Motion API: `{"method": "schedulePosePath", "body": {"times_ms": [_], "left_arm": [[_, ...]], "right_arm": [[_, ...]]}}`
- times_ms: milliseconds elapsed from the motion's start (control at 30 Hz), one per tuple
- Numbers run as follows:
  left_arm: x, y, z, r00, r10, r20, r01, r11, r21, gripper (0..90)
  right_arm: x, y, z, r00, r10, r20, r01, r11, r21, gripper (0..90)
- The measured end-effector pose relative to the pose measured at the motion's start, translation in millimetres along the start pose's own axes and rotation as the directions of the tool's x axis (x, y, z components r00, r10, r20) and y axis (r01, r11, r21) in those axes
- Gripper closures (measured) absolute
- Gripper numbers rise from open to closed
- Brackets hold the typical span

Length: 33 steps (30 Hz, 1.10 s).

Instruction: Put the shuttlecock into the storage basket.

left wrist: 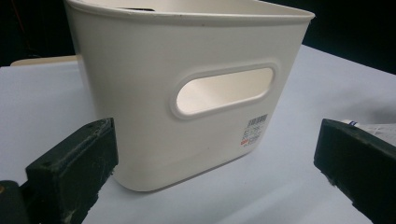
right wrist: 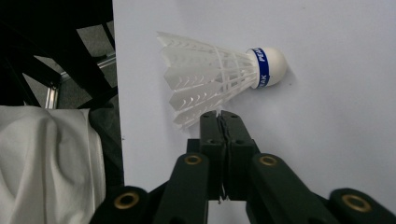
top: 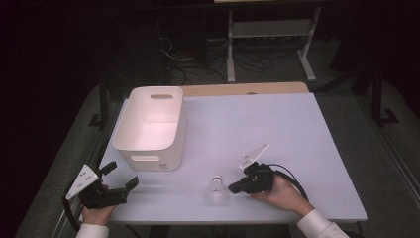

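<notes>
A white shuttlecock (top: 216, 191) with a blue band lies on its side near the table's front edge; the right gripper view shows its cork and feather skirt (right wrist: 212, 79). My right gripper (top: 233, 188) is just right of it, jaws pressed together, with its tips (right wrist: 219, 115) at the skirt's rim. Whether a feather is pinched I cannot tell. My left gripper (top: 121, 174) rests at the front left corner, open and holding nothing. In the left gripper view its jaws (left wrist: 215, 158) frame the near wall of a white plastic bin (left wrist: 140, 93).
The white bin (top: 148, 158), with handle cut-outs, stands at the left of the pale table top (top: 257, 129). A white sleeve (right wrist: 42, 163) hangs past the table's front edge. Behind the table are a white stand and cables on the floor (top: 233, 59).
</notes>
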<state>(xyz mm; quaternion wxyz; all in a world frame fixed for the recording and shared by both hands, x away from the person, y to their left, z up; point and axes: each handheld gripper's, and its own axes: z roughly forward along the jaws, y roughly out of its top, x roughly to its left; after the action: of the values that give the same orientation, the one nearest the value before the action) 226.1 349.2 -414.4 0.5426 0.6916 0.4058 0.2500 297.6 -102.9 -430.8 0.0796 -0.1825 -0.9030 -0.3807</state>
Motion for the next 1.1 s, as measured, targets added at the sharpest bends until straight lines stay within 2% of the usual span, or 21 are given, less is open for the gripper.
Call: {"method": "schedulePosePath", "body": {"times_ms": [133,233,467,600,833,967,1100], "left_arm": [[-0.2,0.0,0.0,1.0000,0.000,0.001,0.000,1.0000,0.001,0.0],[-0.3,0.1,-0.1,1.0000,0.000,0.000,0.000,1.0000,0.000,0.0],[-0.9,0.1,0.5,1.0000,-0.003,0.001,0.003,1.0000,-0.006,0.0],[-1.7,0.1,1.0,1.0000,-0.006,0.002,0.006,0.9999,-0.010,0.0],[-1.3,0.1,0.4,1.0000,-0.008,0.004,0.008,0.9999,-0.012,0.0],[-1.4,0.2,0.1,0.9999,-0.010,0.003,0.010,0.9999,-0.013,0.0],[-1.6,0.2,0.1,0.9999,-0.011,0.005,0.011,0.9999,-0.012,0.0]], "right_arm": [[1.3,1.5,4.3,1.0000,0.003,-0.006,-0.002,1.000,0.027,88.4],[2.2,2.5,7.1,0.9998,-0.020,-0.004,0.020,0.999,0.037,87.8],[2.8,5.7,12.3,0.9994,-0.022,-0.027,0.023,0.999,0.027,86.6],[4.0,8.9,16.7,0.9991,-0.029,-0.029,0.030,0.999,0.043,86.2],[7.0,19.2,29.3,0.9972,-0.056,-0.049,0.058,0.997,0.056,88.6],[8.0,22.3,33.3,0.9972,-0.054,-0.053,0.057,0.996,0.062,88.7],[8.1,29.7,39.5,0.9954,-0.078,-0.055,0.081,0.995,0.057,88.8]]}}
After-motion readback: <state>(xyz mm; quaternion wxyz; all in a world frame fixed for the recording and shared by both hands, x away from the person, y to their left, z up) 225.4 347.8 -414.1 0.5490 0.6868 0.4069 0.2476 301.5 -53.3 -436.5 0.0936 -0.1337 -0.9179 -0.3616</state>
